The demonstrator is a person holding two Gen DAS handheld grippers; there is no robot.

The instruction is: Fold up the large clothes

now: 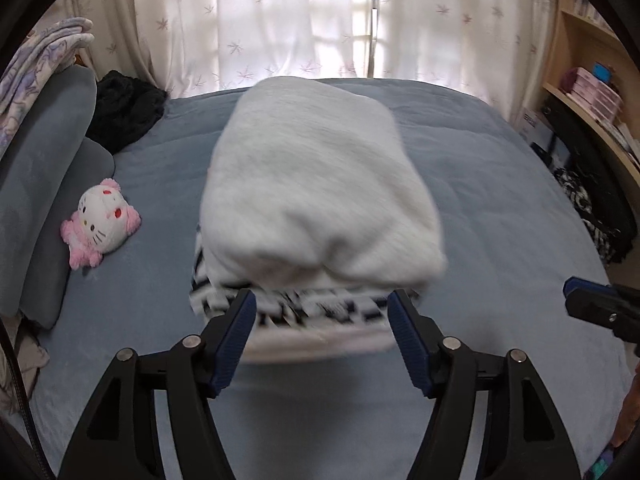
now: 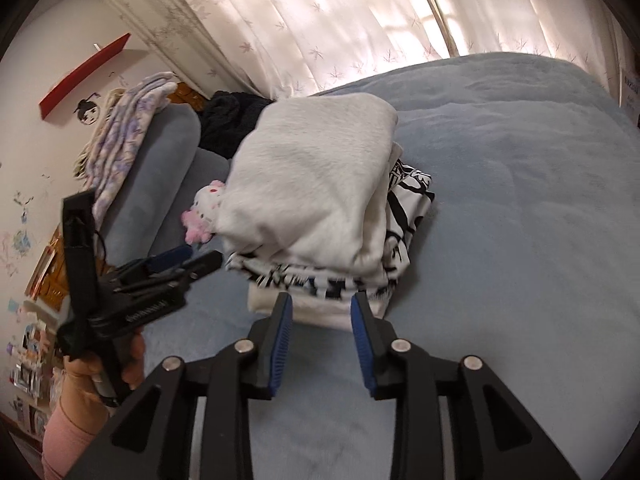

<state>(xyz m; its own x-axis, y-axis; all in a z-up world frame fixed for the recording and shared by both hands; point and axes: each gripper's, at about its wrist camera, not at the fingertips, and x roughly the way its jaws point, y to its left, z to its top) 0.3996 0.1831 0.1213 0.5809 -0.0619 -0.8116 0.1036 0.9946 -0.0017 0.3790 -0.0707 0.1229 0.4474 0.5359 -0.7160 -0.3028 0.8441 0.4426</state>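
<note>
Folded clothes stack (image 1: 320, 200) just beyond both spread, empty claws, left (image 1: 322, 304) and right (image 2: 322, 306).

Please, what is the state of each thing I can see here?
White garment: folded, on top of the stack.
Patterned garment: folded, under it.
Left gripper: open, empty.
Right gripper: open, empty.
Curtains: drawn.
Plush toy: lying on the bed.

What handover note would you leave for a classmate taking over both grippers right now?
Left gripper: open, empty, facing the stack's near edge.
Right gripper: open, empty, at the same edge.
On the blue bed cover, the folded white fleecy garment tops a black-and-white patterned garment and a white folded piece.
Done: these three look folded and stacked.
Left: possibly the dark heap by the pillows.
</note>
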